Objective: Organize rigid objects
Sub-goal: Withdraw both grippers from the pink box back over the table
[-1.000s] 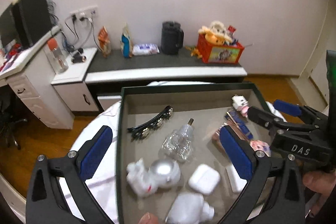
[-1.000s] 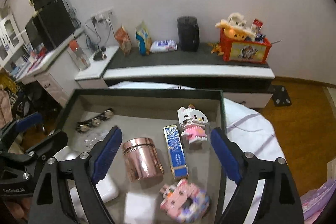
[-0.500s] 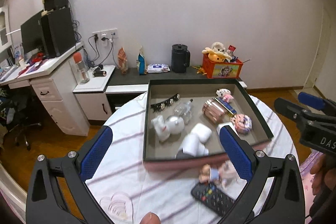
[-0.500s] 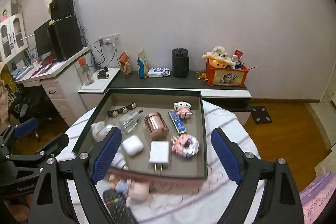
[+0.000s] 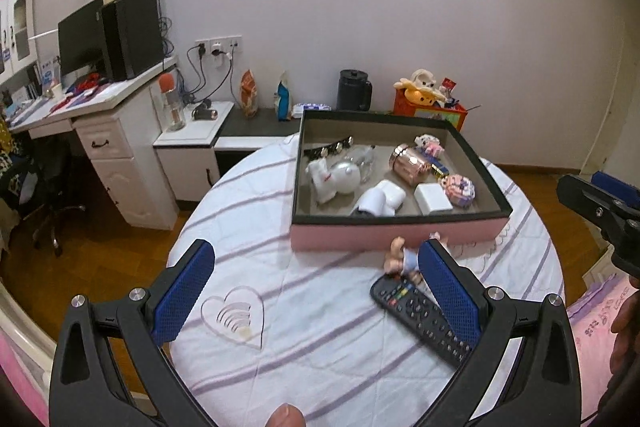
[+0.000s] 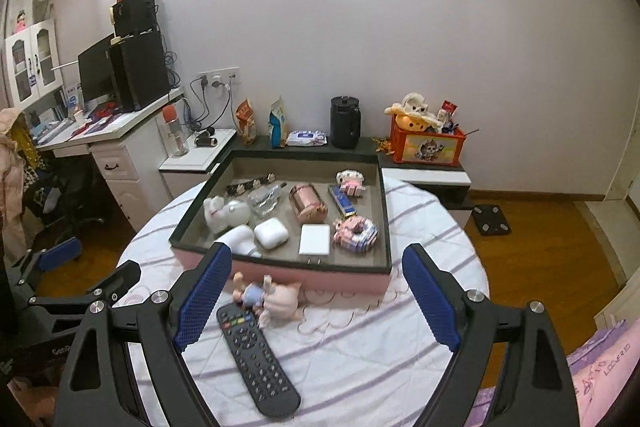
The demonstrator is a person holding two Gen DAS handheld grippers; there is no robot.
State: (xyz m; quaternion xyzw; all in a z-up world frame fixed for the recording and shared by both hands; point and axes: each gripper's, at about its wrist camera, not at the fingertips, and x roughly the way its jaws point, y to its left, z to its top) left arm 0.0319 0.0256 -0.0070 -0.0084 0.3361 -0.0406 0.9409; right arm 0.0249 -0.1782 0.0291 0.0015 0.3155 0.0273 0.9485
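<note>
A pink-sided tray (image 6: 280, 269) sits on the far part of the round table (image 6: 360, 355), filled with small items. Just near of it lie a doll (image 6: 266, 299) and a black remote (image 6: 256, 359). Both the left gripper (image 5: 316, 291) and the right gripper (image 6: 316, 291) hang over the table's near side, jaws spread wide with nothing between them.

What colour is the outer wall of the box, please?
Pink, with a dark rim; the box shows best in the right wrist view.
</note>
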